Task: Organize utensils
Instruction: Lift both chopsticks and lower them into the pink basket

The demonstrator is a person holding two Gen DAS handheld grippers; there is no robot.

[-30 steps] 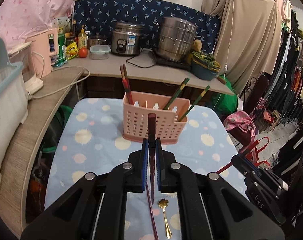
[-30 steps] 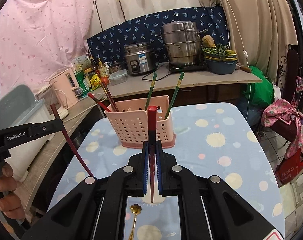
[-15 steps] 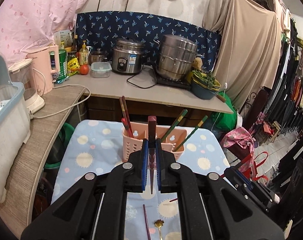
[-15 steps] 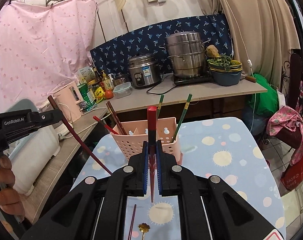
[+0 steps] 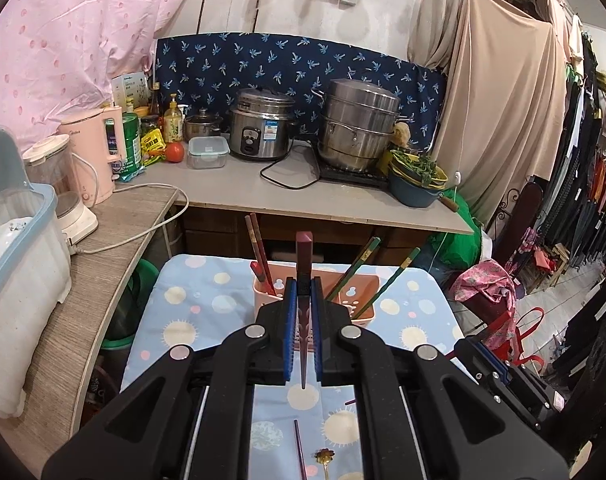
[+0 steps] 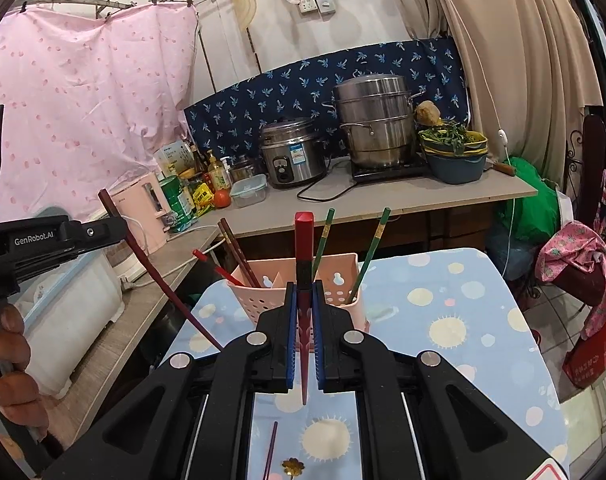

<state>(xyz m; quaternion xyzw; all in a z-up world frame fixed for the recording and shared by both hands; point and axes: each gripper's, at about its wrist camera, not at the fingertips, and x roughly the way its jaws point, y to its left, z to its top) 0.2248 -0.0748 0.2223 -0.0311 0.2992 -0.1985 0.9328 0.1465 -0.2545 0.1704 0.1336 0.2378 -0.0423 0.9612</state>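
Just glossy dark-red chopstick [image 5: 304, 264], square-topped, tapering to point.

bright even indoor light, soft faint shadows, sharp centre, strong fisheye bending, dark vignetted corners

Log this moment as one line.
left tongs: shut on dark chopstick | right tongs: shut on red chopstick | pink caddy: ahead, below

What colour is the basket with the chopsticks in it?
Pink. The basket shows best in the right wrist view.
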